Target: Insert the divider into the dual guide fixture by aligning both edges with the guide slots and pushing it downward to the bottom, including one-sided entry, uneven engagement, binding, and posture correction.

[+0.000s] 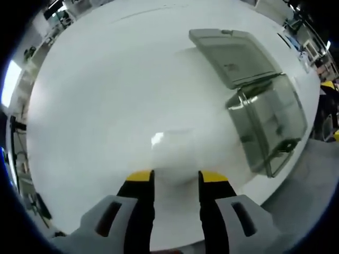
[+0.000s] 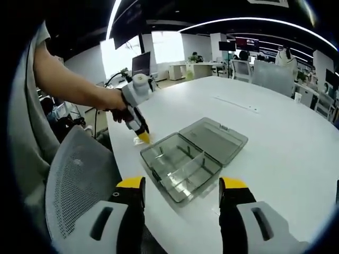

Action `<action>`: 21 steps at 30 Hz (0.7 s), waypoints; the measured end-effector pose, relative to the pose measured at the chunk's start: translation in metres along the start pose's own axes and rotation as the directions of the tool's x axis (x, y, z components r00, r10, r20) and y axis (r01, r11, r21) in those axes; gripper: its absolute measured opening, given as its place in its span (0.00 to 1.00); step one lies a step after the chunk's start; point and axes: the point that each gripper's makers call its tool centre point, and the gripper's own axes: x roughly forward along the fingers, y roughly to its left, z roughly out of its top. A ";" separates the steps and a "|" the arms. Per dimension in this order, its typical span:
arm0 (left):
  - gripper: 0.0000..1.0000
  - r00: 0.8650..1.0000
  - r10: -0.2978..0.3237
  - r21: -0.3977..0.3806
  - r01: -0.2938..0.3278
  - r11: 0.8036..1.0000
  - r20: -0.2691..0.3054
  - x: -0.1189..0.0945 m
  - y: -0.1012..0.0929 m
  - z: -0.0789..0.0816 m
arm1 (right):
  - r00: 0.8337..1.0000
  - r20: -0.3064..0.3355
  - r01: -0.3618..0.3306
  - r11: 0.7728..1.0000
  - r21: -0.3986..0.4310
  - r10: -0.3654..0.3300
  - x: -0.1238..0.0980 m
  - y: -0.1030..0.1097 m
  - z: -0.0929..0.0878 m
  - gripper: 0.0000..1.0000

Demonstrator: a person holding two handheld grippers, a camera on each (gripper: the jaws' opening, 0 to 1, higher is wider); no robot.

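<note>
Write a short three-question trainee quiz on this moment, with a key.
1. True or false: the clear box has its lid open and laid back on the white table.
2. What is the left hand-held gripper doing in the right gripper view? A) holding a small pale piece just off the box's corner B) resting inside the box C) lying on the mesh chair
3. Fill in: the right hand-held gripper stands with jaws ____ and nothing between them.

Key: 1 true; 2 A; 3 open.
</note>
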 end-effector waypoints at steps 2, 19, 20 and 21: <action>0.30 1.000 -0.006 -0.001 0.006 1.000 0.001 -0.001 0.000 -0.001 | 1.000 0.001 0.000 1.000 0.001 0.000 0.000 0.000 0.000 0.53; 0.30 0.991 -0.097 -0.009 0.098 0.995 0.088 -0.020 -0.009 0.011 | 1.000 0.001 -0.012 1.000 -0.002 0.012 0.000 0.003 0.005 0.54; 0.30 0.990 -0.107 -0.008 0.109 0.994 0.096 -0.022 -0.011 0.012 | 1.000 0.004 -0.014 1.000 -0.002 0.014 0.000 0.003 0.006 0.54; 0.30 0.988 -0.116 -0.008 0.117 0.993 0.104 -0.024 -0.012 0.014 | 1.000 0.004 -0.017 1.000 0.001 0.017 0.001 0.003 0.007 0.54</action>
